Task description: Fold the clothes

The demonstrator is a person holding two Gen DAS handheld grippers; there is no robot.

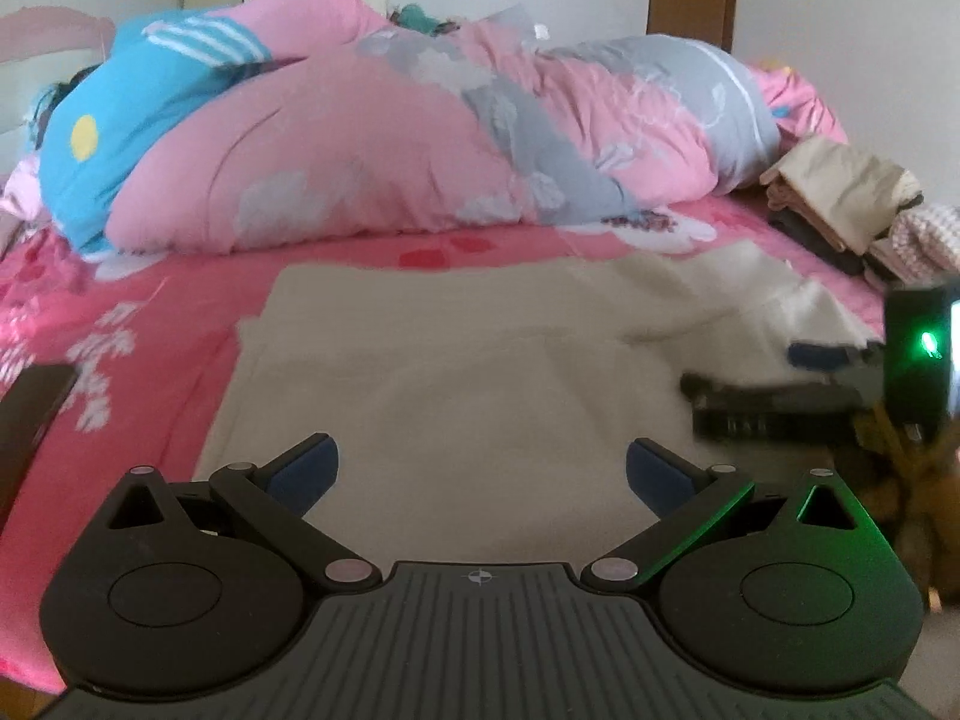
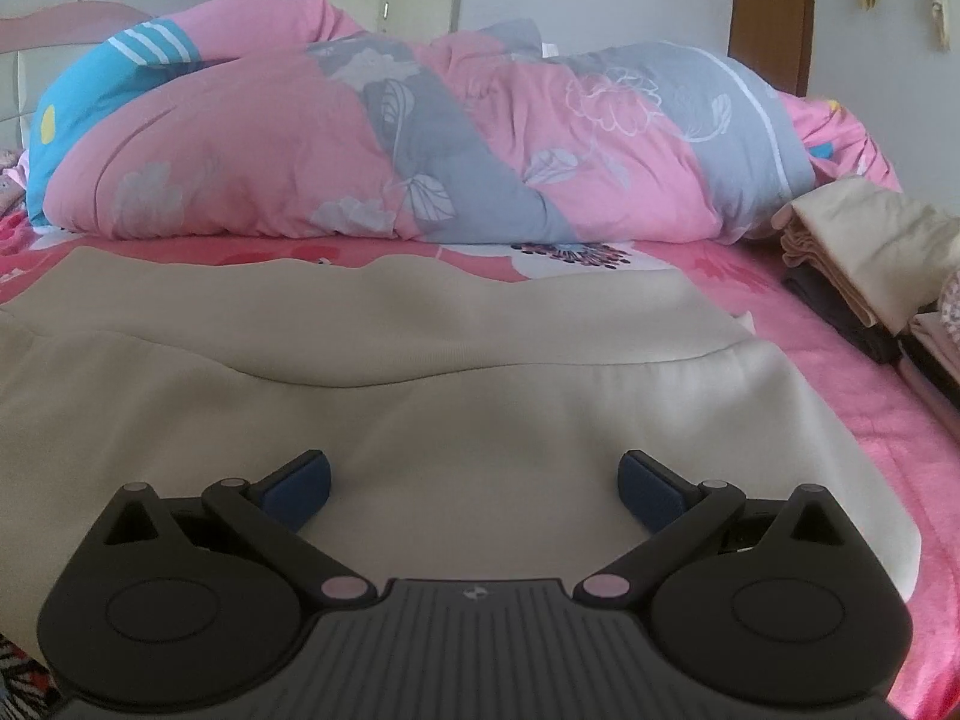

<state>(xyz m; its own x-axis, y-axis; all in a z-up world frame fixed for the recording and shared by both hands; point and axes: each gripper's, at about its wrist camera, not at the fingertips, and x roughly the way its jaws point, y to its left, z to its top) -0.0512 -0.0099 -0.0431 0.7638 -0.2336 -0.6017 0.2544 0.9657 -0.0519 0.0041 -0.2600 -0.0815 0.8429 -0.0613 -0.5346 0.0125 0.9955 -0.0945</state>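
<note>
Smooth beige knit garment [image 2: 420, 372] is spread flat on pink floral bedsheet [image 2: 828, 396]; left gripper [image 1: 482, 471] & right gripper [image 2: 474, 483] held wide apart, nothing gripped.

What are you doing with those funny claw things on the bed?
A person is folding clothes with a hand-held gripper in each hand. A beige garment lies spread flat on the pink bedsheet. The left hand-held gripper and the right hand-held gripper are both open above it, holding nothing yet. A stack of folded clothes sits at the right side of the bed, and a big pink and grey duvet is bunched up behind.
</note>
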